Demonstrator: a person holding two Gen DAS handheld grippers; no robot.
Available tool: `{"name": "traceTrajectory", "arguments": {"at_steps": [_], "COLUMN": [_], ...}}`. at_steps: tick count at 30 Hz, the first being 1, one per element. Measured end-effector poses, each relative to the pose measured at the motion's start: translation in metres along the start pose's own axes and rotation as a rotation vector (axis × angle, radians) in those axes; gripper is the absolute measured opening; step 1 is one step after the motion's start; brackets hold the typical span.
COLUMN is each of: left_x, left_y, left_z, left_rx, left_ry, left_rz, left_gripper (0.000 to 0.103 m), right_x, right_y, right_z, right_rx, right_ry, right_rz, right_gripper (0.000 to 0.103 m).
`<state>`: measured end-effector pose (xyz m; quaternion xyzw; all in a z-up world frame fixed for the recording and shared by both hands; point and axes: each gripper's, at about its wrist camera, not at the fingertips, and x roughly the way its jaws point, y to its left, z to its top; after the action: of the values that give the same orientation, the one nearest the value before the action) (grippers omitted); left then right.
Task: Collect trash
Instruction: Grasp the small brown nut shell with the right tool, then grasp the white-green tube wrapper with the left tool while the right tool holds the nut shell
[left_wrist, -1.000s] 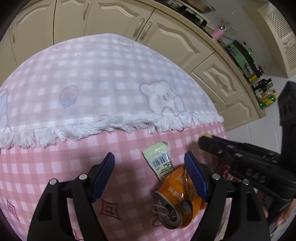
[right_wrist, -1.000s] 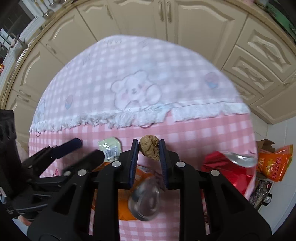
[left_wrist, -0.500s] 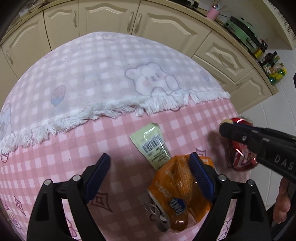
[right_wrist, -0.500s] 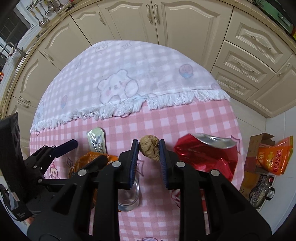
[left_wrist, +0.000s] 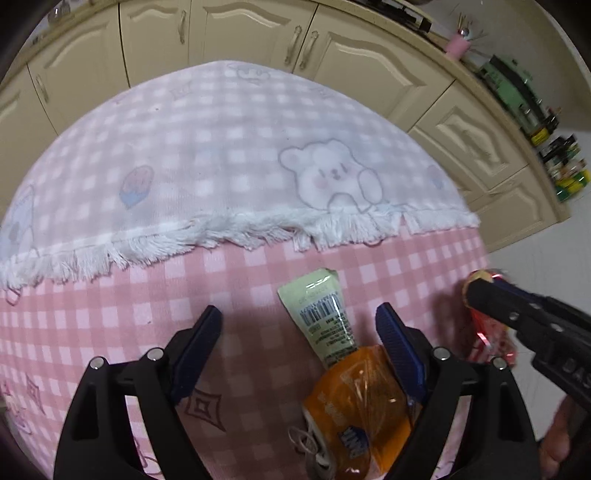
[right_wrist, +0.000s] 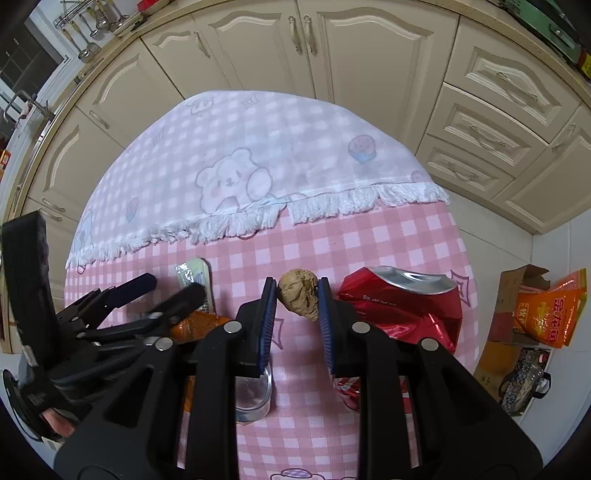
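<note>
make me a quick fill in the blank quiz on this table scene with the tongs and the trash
1. The right tongs are shut on a crumpled ____ lump.
2. The crushed can lying to the right of the right tongs is ____ in colour.
3. The left tongs stand ____, with nothing gripped between them.
4. The pale green packet has a ____ printed on it in black bars.

Missing words: brown; red; open; barcode
</note>
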<state>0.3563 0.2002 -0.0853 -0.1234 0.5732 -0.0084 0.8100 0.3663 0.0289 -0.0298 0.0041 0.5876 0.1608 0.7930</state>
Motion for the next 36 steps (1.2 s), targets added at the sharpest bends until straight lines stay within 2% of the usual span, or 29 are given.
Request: {"name": "traceTrajectory", "arguments": {"at_steps": [4,5,6,7,8,9,10,16,19,30,32,34,36], "left_x": [0.01,0.011,0.01,0.007,0.003,0.001,-0.001,-0.01,-0.012,-0.024,-0.027,-0.027,-0.028], "left_y": [-0.023,-0.027,-0.029,-0.029,-0.024,-0.021,-0.017,0.018,0.033,0.037,0.039,0.041,0.044], "left_z": [-0.002,-0.003,-0.003,-0.004,-0.003,-0.002,-0.001,0.005,0.005,0.0,-0.001,0.001,0.0], "left_rx": [0.037,0.049,0.057,0.057,0.036,0.016,0.001,-0.092,-0.13,-0.107,-0.094,-0.094,-0.09], "left_ry": [-0.017,-0.031,-0.049,-0.069,-0.083,-0.094,-0.098,-0.087,-0.083,-0.106,-0.102,-0.098,-0.088], "left_rz": [0.161,0.199,0.213,0.212,0.219,0.222,0.219,0.057,-0.012,-0.105,-0.13,-0.137,-0.157], "left_gripper": [0.084,0.081,0.072,0.059,0.052,0.031,0.018,0.002,0.001,0.003,0.011,0.038,0.04], "right_x": [0.001,0.0,0.0,-0.001,-0.002,-0.003,-0.004,-0.013,-0.016,-0.016,-0.016,-0.017,-0.018], "right_y": [0.0,-0.001,-0.001,-0.003,-0.004,-0.006,-0.008,-0.016,-0.015,-0.011,-0.011,-0.01,-0.006], "right_z": [-0.001,-0.001,-0.002,-0.004,-0.005,-0.006,-0.007,-0.007,-0.008,-0.009,-0.01,-0.012,-0.014], "right_rx": [0.001,0.002,0.004,0.005,0.005,0.007,0.012,0.033,0.03,0.028,0.026,0.028,0.022], "right_ry": [0.001,0.001,0.0,-0.001,-0.003,-0.005,-0.006,-0.026,-0.032,-0.026,-0.025,-0.024,-0.029], "right_rz": [0.002,0.004,0.007,0.01,0.011,0.01,0.009,0.003,0.002,-0.002,-0.003,-0.004,0.001], "right_gripper": [0.023,0.023,0.023,0.023,0.023,0.023,0.023,0.023,0.023,0.023,0.023,0.023,0.023]}}
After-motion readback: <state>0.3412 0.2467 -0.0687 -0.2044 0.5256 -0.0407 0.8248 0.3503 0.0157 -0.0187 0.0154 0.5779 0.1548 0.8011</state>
